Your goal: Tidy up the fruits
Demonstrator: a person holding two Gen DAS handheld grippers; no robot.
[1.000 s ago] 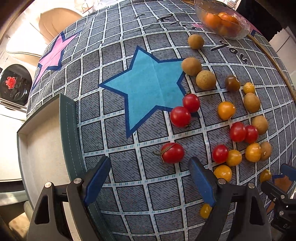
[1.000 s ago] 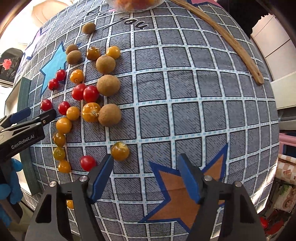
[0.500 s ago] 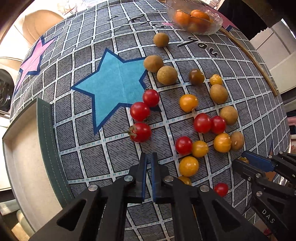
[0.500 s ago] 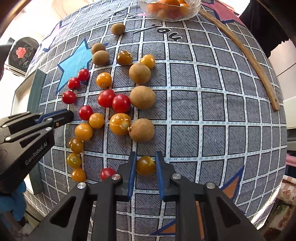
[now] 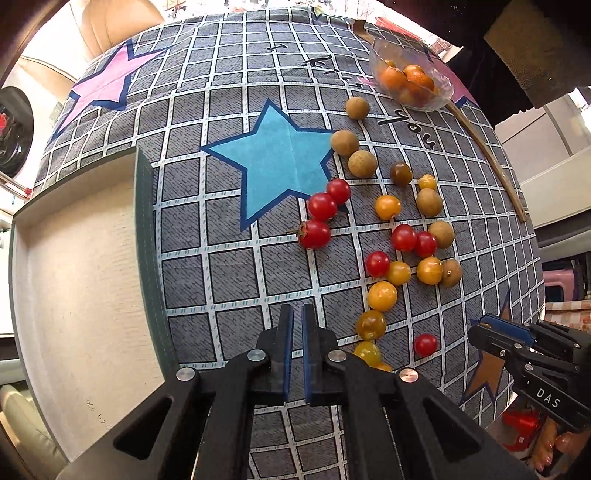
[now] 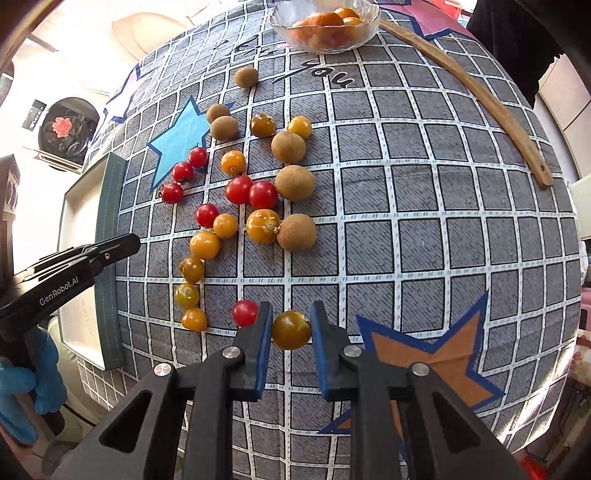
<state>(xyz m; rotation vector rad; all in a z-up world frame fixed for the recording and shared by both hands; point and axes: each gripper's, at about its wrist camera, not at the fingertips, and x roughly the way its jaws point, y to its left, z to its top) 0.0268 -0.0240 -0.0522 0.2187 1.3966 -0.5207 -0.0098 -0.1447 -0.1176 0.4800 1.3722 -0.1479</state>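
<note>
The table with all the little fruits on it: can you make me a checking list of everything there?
Surface: checked tablecloth with stars.
Job's things: red, yellow tomatoes and brown round fruits loose; glass bowl holds orange fruits; box at the cloth's edge.
Clutter: wooden stick.
Grippers: left gripper shut, nothing between its jaws; right gripper shut on dark yellow tomato.
Cables: nothing seen.
Surroundings: blue glove; round dark object beyond table.
</note>
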